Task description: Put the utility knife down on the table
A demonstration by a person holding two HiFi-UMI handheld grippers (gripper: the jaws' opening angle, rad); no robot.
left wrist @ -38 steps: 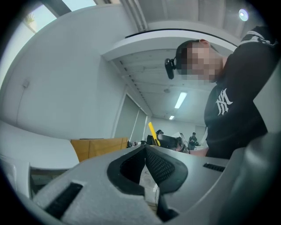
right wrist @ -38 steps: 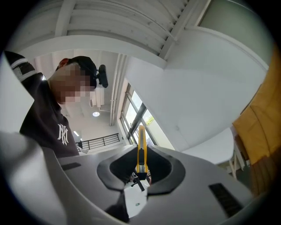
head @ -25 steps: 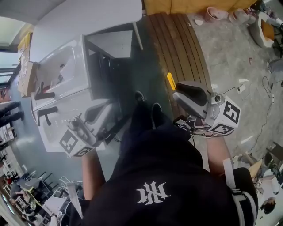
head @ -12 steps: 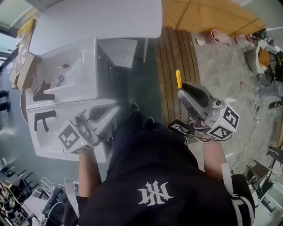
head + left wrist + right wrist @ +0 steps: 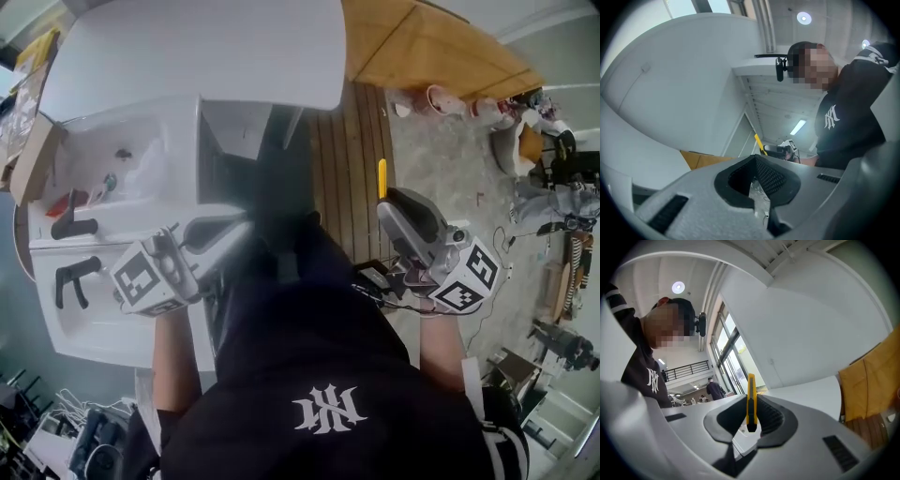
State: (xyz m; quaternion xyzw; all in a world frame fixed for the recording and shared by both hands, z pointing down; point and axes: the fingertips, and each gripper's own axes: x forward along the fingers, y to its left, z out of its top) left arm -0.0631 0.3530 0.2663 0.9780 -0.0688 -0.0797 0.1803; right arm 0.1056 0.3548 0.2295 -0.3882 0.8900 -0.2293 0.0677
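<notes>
While left tool point(image 5: 754, 161) sits clenched, empty, right tool point(image 5: 751, 404) grips slim, flat yellow utility knife point(image 5: 751, 385), black end

My right claw point(image 5: 750, 414) is pale grey with black ribbed pads point(image 5: 771, 416), and the slim yellow utility knife point(image 5: 751, 399) in it ends in a black tip. My left claw point(image 5: 755, 168) is the same grey and black, and both marker cubes point(image 5: 466, 277) are white with black square patterns. Far off are a plain white rounded table point(image 5: 206, 47) and brown wooden slat flooring point(image 5: 361, 131), while near me my black sweatshirt point(image 5: 319, 356) bears a white emblem.
</notes>
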